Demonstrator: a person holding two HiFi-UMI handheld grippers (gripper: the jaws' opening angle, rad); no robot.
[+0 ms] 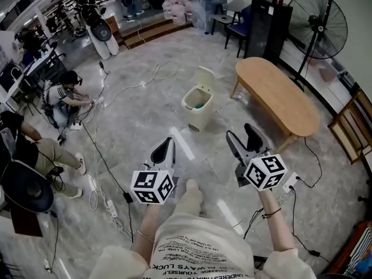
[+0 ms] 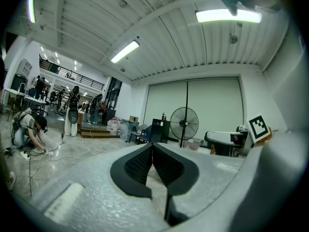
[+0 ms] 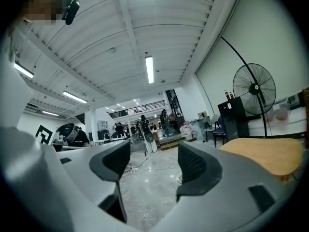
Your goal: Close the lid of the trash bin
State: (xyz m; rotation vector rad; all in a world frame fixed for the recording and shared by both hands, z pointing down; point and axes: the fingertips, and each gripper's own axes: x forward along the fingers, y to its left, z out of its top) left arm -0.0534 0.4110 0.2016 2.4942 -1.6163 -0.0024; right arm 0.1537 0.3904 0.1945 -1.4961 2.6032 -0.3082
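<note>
The beige trash bin [image 1: 197,107] stands on the marble floor ahead of me, its lid [image 1: 204,77] tipped up at the back and something green visible inside. Both grippers are held level in front of my body, well short of the bin. The left gripper [image 1: 164,149] has its jaws pressed together with nothing between them; in the left gripper view [image 2: 152,154] the pads meet. The right gripper [image 1: 244,137] is open and empty, with a wide gap between its pads in the right gripper view [image 3: 153,166]. Neither gripper view shows the bin.
A long oval wooden table [image 1: 280,95] stands right of the bin, with a black pedestal fan [image 1: 318,24] behind it. Cables [image 1: 99,156] and a power strip [image 1: 110,208] trail across the floor on the left, where people [image 1: 64,95] sit and crouch. A wooden chair [image 1: 350,127] is far right.
</note>
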